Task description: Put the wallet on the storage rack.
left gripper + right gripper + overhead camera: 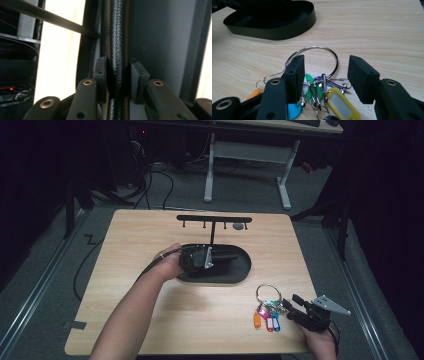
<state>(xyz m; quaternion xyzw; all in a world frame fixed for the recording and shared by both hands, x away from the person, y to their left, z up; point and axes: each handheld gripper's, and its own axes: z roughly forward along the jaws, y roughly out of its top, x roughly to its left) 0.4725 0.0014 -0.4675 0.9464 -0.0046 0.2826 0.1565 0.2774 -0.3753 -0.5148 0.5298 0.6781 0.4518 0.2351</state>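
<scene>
Because the bunch of keys [322,87] is a loose cluster of thin metal rings and coloured plastic tags, it is judged light, floppy as a whole and inclined to slide on the smooth wooden worktop [150,235]. It lies near the right near corner of that worktop, just left of the right tool [295,310], whose jaws are spread to either side of the cluster without pressing on anything. The large wire ring [312,50] is the stiffest part and lies at the far end of the bunch; it is thin and low on the wood, so a pinch across it is expected to slip unless squarely placed. A hold across the bundled small rings, where the metal is thickest, is judged the safer choice, with the tags left to dangle.

The key stand [214,220], a dark oval tray with an upright post and a cross bar of hooks, is set at the middle of the worktop, far and left of the keys. The post [117,37], textured and rigid, stands between the jaws of the left tool [200,257], close against their pads; whether it is pinched cannot be told.
</scene>
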